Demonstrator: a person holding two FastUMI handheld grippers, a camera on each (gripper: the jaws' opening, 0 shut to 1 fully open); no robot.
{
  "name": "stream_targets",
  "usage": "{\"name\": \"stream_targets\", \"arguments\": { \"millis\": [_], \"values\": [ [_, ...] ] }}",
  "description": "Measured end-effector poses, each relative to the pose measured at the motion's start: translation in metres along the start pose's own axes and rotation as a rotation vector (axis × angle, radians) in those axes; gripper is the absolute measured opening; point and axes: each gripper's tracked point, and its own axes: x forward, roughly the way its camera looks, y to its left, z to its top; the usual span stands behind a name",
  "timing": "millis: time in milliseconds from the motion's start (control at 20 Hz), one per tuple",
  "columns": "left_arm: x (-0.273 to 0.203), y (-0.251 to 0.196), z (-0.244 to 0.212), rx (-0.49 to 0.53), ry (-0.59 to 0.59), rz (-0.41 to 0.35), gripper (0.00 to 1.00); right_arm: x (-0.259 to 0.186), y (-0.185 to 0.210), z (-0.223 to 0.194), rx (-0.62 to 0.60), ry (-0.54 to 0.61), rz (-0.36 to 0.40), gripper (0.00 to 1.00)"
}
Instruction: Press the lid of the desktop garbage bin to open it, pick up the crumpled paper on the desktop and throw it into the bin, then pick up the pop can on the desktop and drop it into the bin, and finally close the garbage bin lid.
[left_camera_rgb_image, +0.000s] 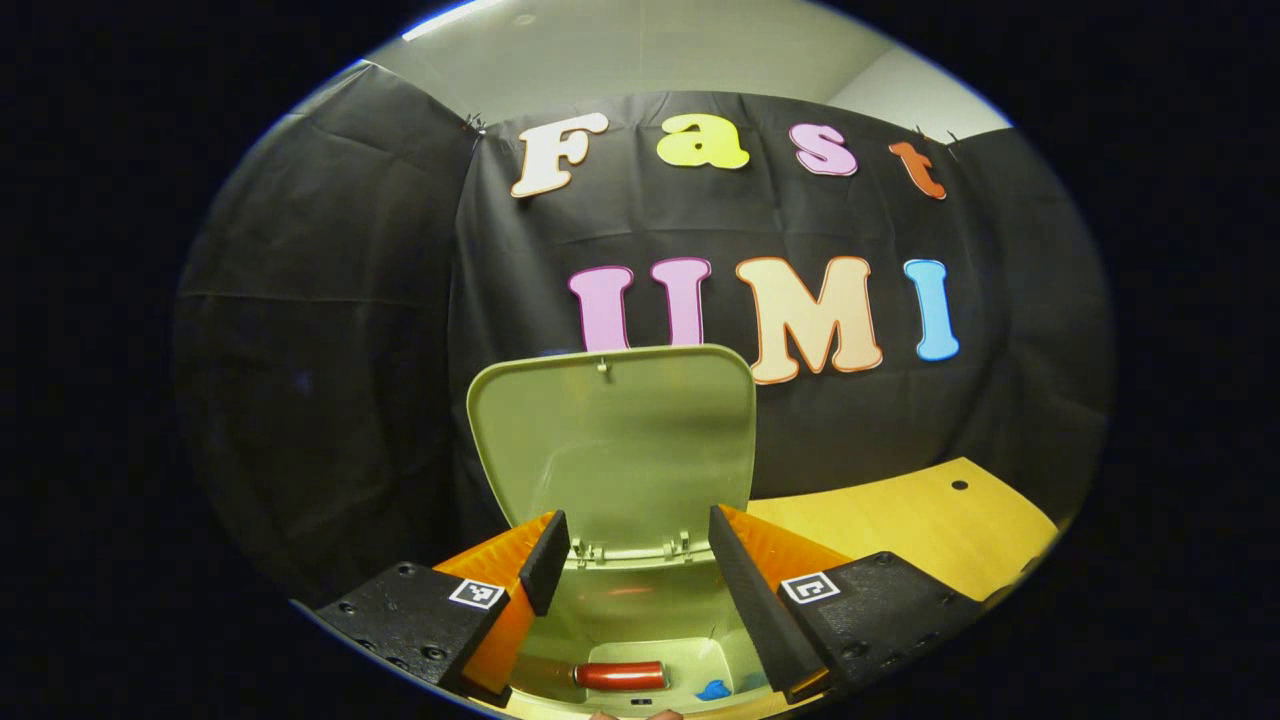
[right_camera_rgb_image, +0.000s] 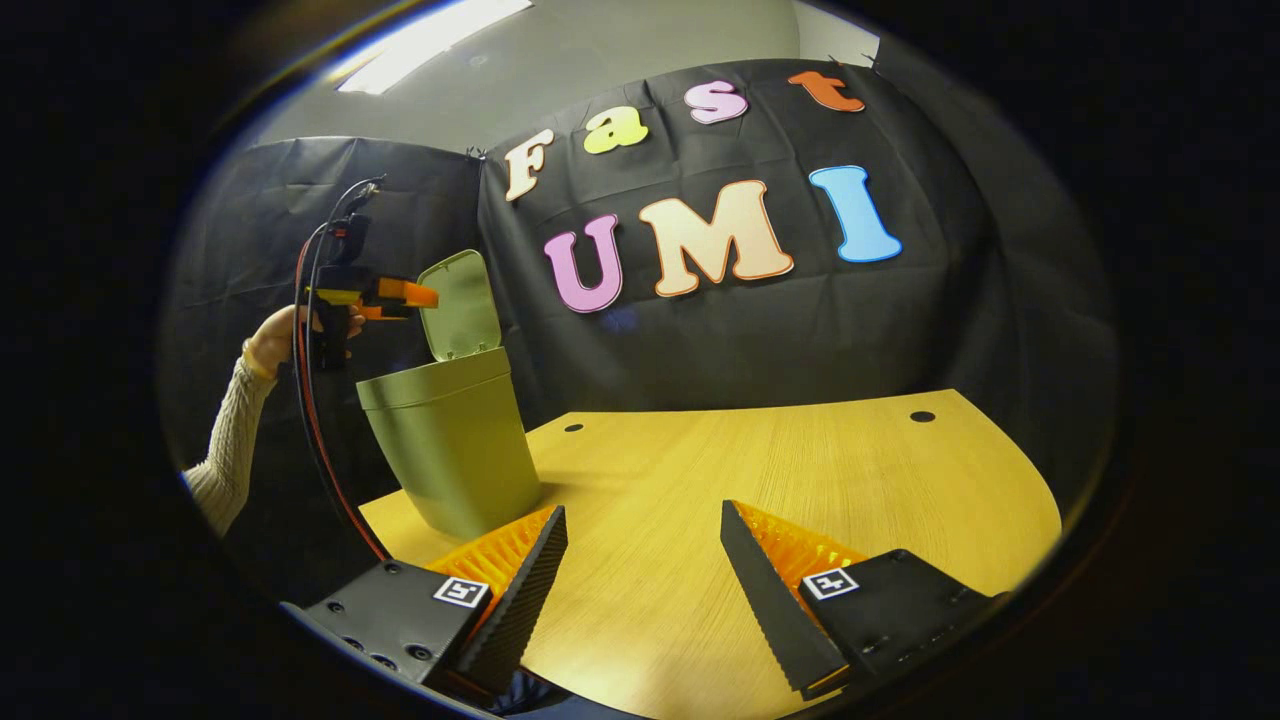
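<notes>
The olive-green bin stands at the table's left end with its lid tipped up. In the left gripper view I look down into the bin, whose lid stands upright behind the opening. A red pop can lies on its side at the bottom, beside a small blue thing. My left gripper hovers open over the opening, holding nothing. The right gripper view shows that left gripper just above the bin's rim, held by a hand. My right gripper hangs open above the table.
The wooden table stretches right of the bin, with two small dark holes near its far edge. Black cloth walls close off the back and left. A red cable hangs from the left gripper beside the bin.
</notes>
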Motion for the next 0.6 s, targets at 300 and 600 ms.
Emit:
{"name": "stream_targets", "arguments": {
  "millis": [300,600],
  "values": [
    [0.001,-0.012,0.048,0.092,-0.097,0.038,0.83,-0.005,-0.005,0.006,0.012,-0.019,-0.003,0.97],
    [0.018,-0.019,0.081,0.156,-0.178,0.083,0.86,-0.012,-0.01,0.011,0.031,-0.038,-0.007,0.98]
  ]
}}
